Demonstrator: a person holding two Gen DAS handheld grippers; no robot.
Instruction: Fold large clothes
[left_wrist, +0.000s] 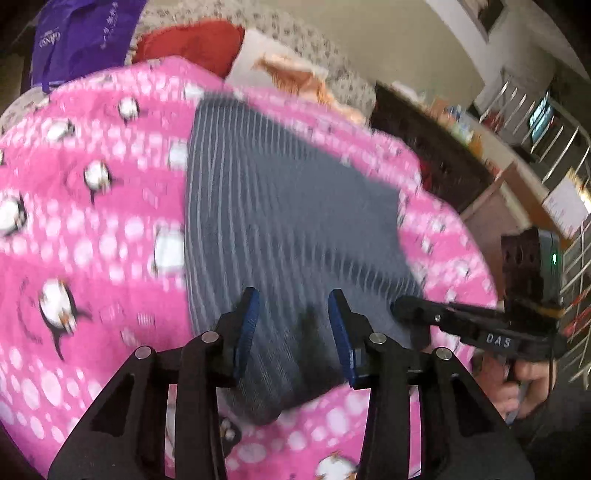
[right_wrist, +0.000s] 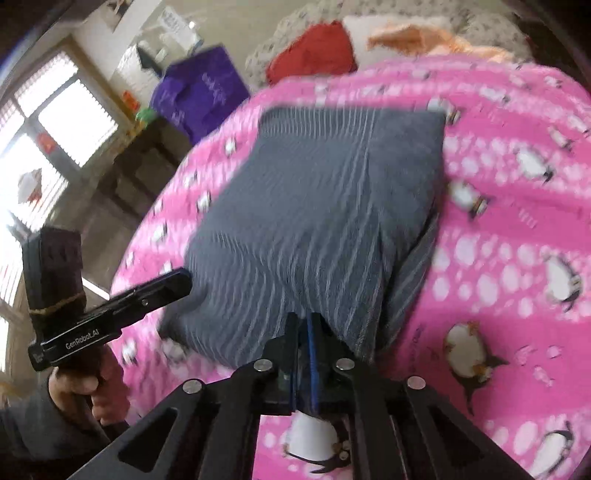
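A folded grey garment with thin pale stripes (left_wrist: 288, 206) (right_wrist: 314, 206) lies on a pink penguin-print blanket (left_wrist: 92, 229) (right_wrist: 498, 240). My left gripper (left_wrist: 293, 314) stands with its blue pads apart over the garment's near edge. Striped cloth shows in the gap and the pads do not seem to press on it. From the right wrist view the left gripper (right_wrist: 184, 277) has its tip at the garment's left edge. My right gripper (right_wrist: 301, 321) is shut on the near edge of the grey cloth. In the left wrist view the right gripper (left_wrist: 399, 306) pinches the garment's near right corner.
Beyond the blanket lie a purple bag (left_wrist: 81, 33) (right_wrist: 199, 92), a red cloth (left_wrist: 192, 40) (right_wrist: 314, 51) and an orange-and-white garment (left_wrist: 291, 74) (right_wrist: 406, 37). Dark furniture (left_wrist: 424, 147) stands beside the bed. A hand (left_wrist: 524, 376) (right_wrist: 81, 387) holds each gripper's handle.
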